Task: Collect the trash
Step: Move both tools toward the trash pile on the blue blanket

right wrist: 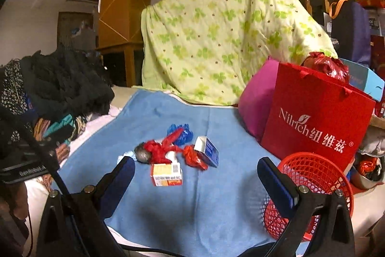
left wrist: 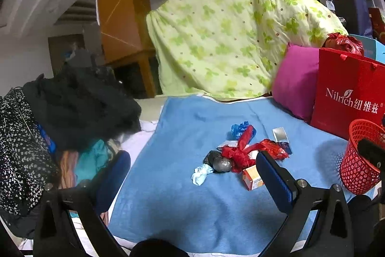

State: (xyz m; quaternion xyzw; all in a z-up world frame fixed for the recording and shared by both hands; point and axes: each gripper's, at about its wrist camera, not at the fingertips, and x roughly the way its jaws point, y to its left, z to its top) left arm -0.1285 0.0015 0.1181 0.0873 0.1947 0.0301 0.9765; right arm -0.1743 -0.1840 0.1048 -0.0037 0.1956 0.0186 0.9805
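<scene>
Trash lies in a small heap on the blue towel [left wrist: 182, 204], both grippers spread wide and empty above it.

Red plastic bag [left wrist: 243, 153] tangles at the heap's middle, touching a grey wad [left wrist: 221, 164], a pale blue scrap [left wrist: 201, 175], an orange carton [right wrist: 166, 175], a blue-and-white box [right wrist: 209, 151] and a blue bag [right wrist: 181, 133]. Left gripper [left wrist: 192, 172] and right gripper [right wrist: 196, 175] hover near it, holding nothing. Red mesh basket [right wrist: 312, 184] stands just beside the right gripper's right finger, before a red paper bag [right wrist: 317, 117].
</scene>
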